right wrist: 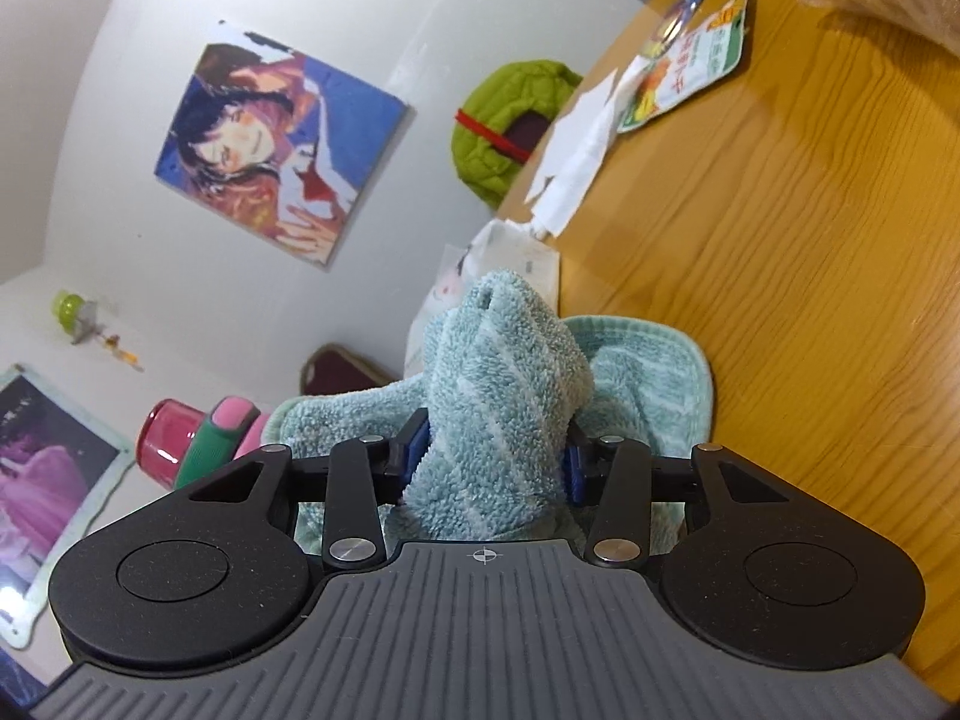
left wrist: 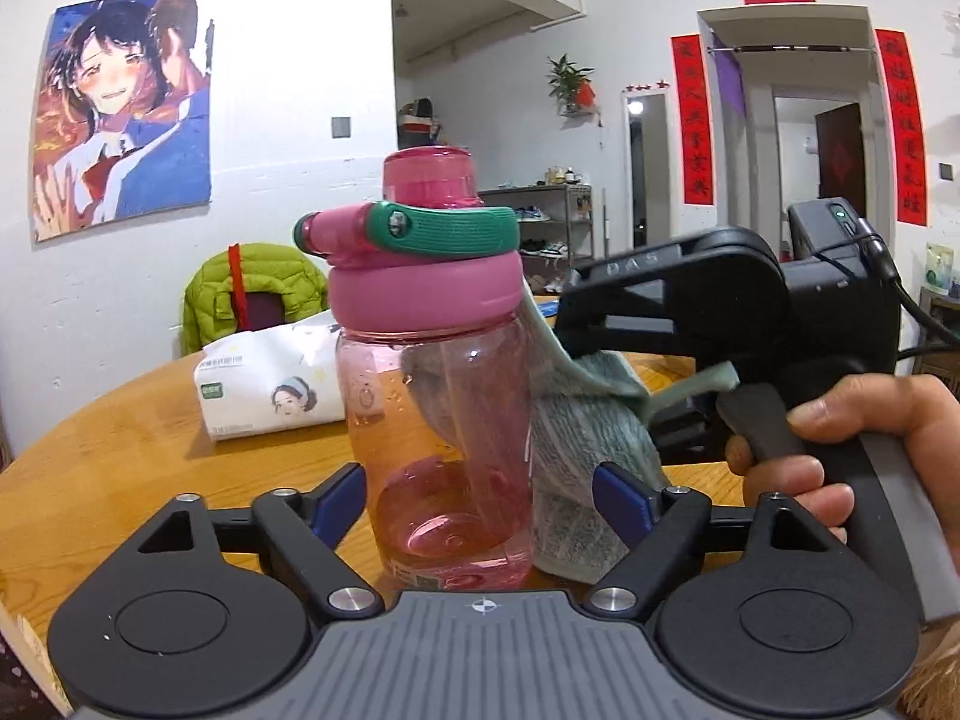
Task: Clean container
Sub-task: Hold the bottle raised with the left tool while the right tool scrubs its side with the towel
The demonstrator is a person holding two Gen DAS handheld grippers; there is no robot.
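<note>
1. One anime poster [left wrist: 123,114] hangs on the white wall, up and well to the left of the water bottle.
2. One lime-green puffer jacket [left wrist: 252,294] is draped over a chair behind the round wooden table [left wrist: 120,450], left of the bottle and beyond it.
3. One soft pack of tissues [left wrist: 270,384] lies on the table just left of the bottle, slightly behind it.
4. One pink translucent water bottle [left wrist: 444,420] — the container to clean — stands upright on the table at the middle of the left wrist view. It carries a pink screw lid, a teal carry handle and a closed flip cap.
5. The left gripper [left wrist: 480,504] has its jaws spread, one blue pad [left wrist: 342,501] on each side of the bottle's lower body. A gap shows on the left side, and the right pad sits in front of the cloth, so neither visibly presses the bottle.
6. One light-blue terry cloth [left wrist: 588,450] hangs against the bottle's right side, its lower end reaching the table.
7. The right gripper [right wrist: 495,456] — seen from outside at the bottle's right in the left wrist view — has its jaws pinching a bunched fold of that cloth [right wrist: 510,396]. One hand [left wrist: 840,450] grips its handle.
8. In the right wrist view the bottle's lid [right wrist: 198,438] peeks out left of the cloth. One torn sheet of paper [right wrist: 576,162] and one printed packet [right wrist: 690,72] lie on the table far beyond the cloth.
</note>
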